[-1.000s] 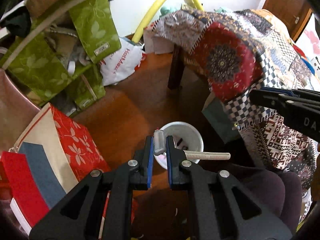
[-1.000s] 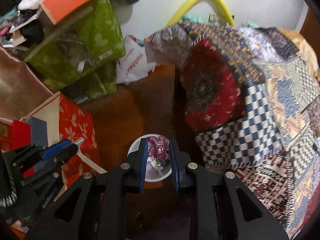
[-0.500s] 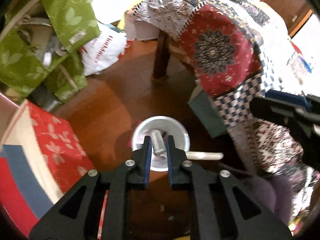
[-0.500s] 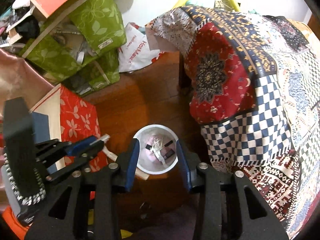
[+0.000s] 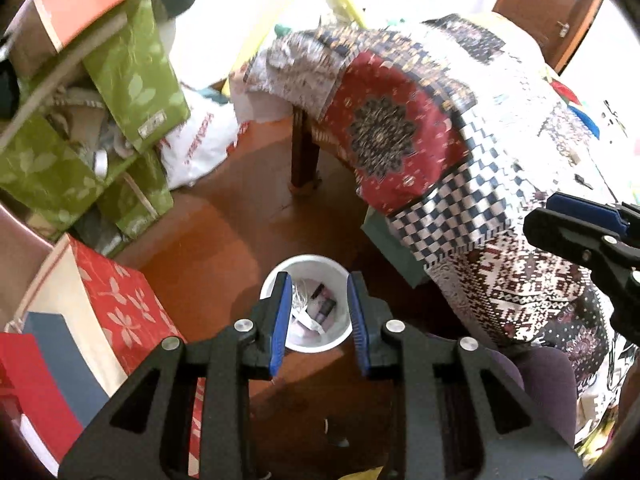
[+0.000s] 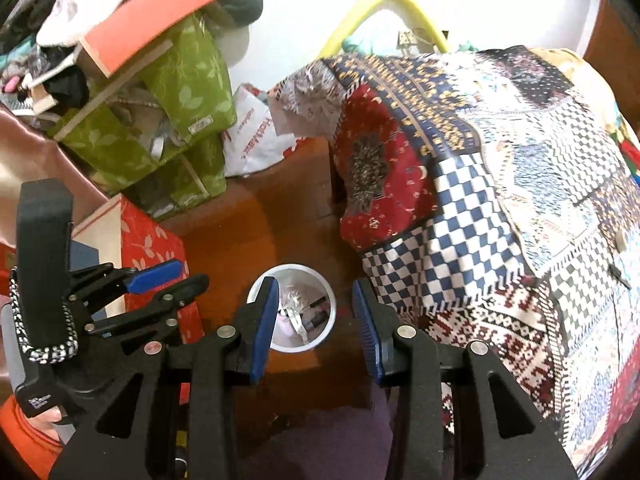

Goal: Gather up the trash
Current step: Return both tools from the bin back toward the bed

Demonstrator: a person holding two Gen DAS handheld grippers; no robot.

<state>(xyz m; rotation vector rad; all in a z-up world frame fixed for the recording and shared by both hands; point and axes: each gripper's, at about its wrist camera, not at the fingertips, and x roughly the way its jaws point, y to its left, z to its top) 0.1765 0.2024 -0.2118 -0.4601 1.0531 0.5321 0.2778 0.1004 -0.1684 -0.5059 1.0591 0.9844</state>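
Wood floor [image 5: 224,248], round white plastic bin [image 5: 342,276]: my left gripper [image 5: 319,316] and right gripper [image 6: 316,320] just dropped their junk, both now gaping empty.

Both wrist cameras look steeply down from above, side by side, at the floor [image 5: 224,240]; each frames the same white bin [image 5: 340,280] [image 6: 330,304] and patchwork cloth [image 6: 500,208].

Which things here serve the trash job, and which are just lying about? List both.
Job:
round white plastic trash bin on the floor, scraps inside
left gripper, fingers open, empty
right gripper, fingers open, empty

Lying about:
green leaf-print fabric boxes
red flower-print box
patchwork quilt
white plastic shopping bag
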